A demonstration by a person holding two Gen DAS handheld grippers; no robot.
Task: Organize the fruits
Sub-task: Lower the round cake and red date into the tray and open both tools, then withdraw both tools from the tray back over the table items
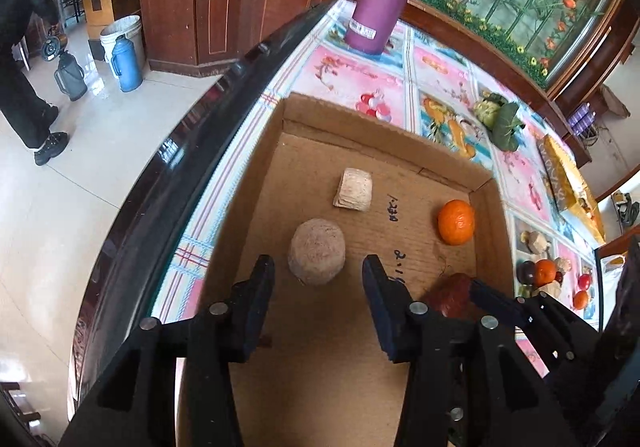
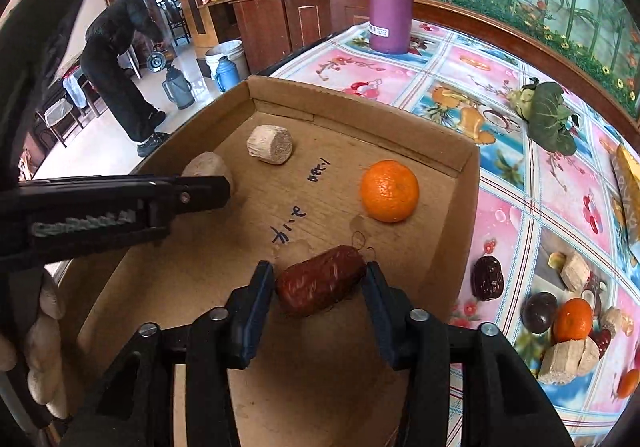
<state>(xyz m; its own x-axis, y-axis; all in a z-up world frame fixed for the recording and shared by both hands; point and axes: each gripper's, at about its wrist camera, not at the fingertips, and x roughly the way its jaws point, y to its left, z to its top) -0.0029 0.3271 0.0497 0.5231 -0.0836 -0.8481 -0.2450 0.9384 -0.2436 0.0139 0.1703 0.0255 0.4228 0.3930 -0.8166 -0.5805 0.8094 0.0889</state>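
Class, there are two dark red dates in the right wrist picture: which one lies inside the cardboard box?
The larger date, lying between the fingers of the right hand-held gripper on the box floor. The other date lies outside, on the flowered tablecloth.

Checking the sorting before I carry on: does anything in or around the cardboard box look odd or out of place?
Mostly fine. The cardboard box holds an orange, a red date and two pale chunks, none spilled. A leafy green vegetable lies apart on the tablecloth, away from the fruit pile.
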